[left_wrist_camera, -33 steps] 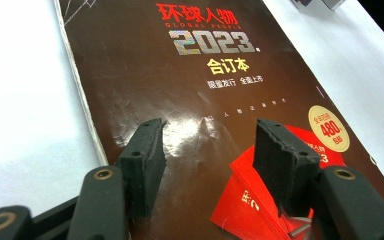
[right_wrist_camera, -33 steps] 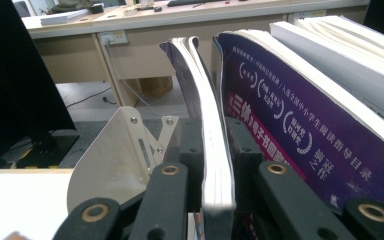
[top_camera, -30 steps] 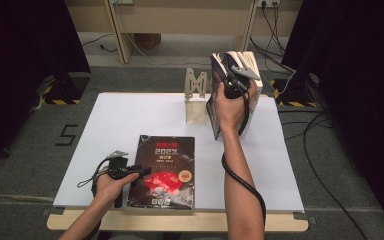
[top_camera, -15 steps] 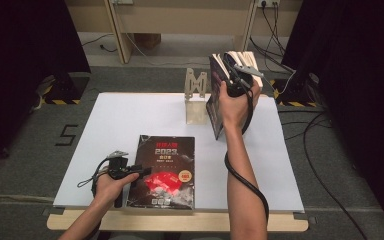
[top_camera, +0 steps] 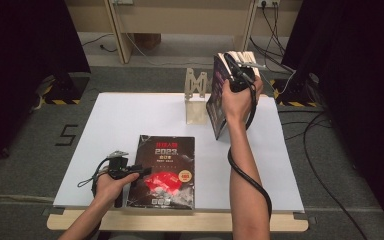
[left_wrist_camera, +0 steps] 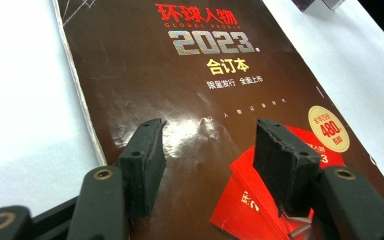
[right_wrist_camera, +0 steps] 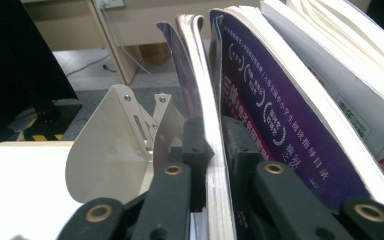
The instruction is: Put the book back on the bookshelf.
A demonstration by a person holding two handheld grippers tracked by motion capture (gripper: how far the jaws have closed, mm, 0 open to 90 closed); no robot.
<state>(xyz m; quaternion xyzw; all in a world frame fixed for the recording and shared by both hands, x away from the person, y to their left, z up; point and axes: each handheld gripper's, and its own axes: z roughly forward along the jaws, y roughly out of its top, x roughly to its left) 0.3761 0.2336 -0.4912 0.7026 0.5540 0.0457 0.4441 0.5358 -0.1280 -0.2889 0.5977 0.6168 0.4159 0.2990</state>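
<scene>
Pressure from the right tool (right_wrist_camera: 214, 150) is applied to a thin magazine (right_wrist_camera: 200, 75), which is clamped upright between the jaws beside the standing books (top_camera: 240, 60), presumably so it can be slotted in next to the metal bookend (top_camera: 196, 100). The left tool (left_wrist_camera: 207, 150) is held open over the dark 2023 volume (top_camera: 165, 170) lying flat on the table (top_camera: 130, 115) (perhaps steadying it). The pinch is revealed in the right gripper view; the high view gives the layout.

Left gripper (top_camera: 130, 172) low, jaws apart; right gripper (top_camera: 237, 75) raised, jaws clamped together.
</scene>
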